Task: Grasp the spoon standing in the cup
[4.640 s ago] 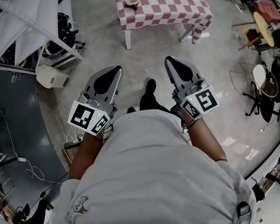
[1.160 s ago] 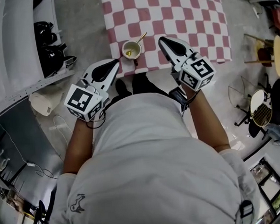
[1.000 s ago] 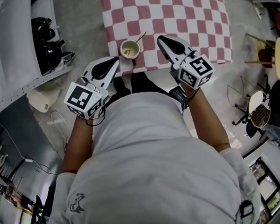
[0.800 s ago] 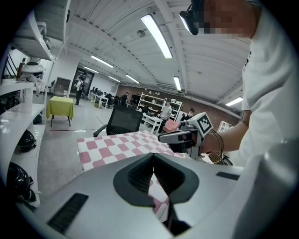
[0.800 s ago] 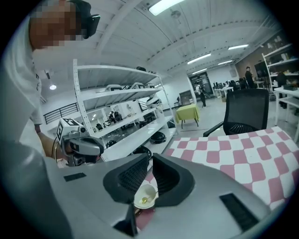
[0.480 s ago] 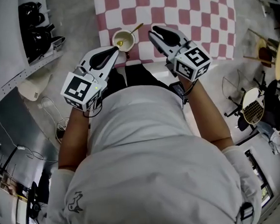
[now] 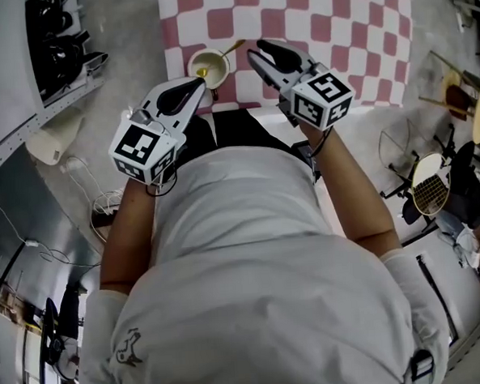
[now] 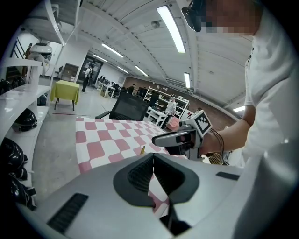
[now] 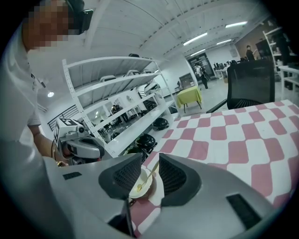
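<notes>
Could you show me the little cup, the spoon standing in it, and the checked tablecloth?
Cream round cup [image 7: 192,67]: head view, on its left rim.
Gold-coloured metal spoon [image 7: 233,49]: head view, on the handle sticking out over the cup's edge.
Pink-and-white checked tablecloth [image 7: 335,15]: head view, on bare squares.

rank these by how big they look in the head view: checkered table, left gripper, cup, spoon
1. checkered table, even though the frame crops it
2. left gripper, but it's nearer the camera, so this is unsure
3. cup
4. spoon
</notes>
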Tool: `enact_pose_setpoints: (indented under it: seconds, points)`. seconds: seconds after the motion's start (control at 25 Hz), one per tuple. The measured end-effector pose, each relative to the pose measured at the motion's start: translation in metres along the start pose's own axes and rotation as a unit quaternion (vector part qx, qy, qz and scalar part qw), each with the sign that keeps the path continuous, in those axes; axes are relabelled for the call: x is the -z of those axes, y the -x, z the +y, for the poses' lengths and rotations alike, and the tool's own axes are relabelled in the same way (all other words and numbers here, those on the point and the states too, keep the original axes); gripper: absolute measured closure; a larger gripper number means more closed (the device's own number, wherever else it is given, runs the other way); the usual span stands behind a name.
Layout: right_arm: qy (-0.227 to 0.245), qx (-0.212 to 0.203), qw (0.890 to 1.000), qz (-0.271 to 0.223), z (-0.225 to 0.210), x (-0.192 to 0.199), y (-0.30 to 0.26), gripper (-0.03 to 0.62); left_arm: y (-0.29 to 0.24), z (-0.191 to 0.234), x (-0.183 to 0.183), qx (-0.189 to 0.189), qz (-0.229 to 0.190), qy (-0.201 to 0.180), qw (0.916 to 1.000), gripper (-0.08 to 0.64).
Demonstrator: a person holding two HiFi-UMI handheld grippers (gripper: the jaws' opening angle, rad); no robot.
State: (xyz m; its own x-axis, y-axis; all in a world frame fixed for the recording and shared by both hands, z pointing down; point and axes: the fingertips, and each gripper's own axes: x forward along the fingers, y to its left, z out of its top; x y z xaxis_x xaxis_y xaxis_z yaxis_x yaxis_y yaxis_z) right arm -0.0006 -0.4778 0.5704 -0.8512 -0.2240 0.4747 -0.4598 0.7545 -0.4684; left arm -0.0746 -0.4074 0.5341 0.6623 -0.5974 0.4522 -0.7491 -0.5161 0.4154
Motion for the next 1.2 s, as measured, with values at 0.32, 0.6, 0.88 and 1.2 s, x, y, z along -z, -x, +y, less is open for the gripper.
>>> enact_pose_setpoints:
  seconds: [0.32, 0.6, 0.88, 1.2]
  points:
    - [-0.013, -0.02, 1.0, 0.019, -0.011, 0.014, -0.017, 0.474, -0.017, 0.001, 0.001, -0.002, 0.0, 0.011, 0.9999, 0.548]
    - [-0.018, -0.042, 0.998, 0.031, -0.013, 0.019, -0.034, 0.474, -0.024, 0.003, 0.01, -0.009, 0.004, 0.032, 0.9995, 0.548]
    - [-0.016, -0.051, 0.998, 0.039, -0.016, 0.022, -0.043, 0.502, -0.025, 0.006, 0.013, -0.016, 0.0, 0.047, 0.9988, 0.548]
    - [-0.01, -0.059, 0.997, 0.04, -0.012, 0.023, -0.045, 0.546, -0.019, 0.014, 0.008, -0.031, -0.017, 0.054, 0.9979, 0.548]
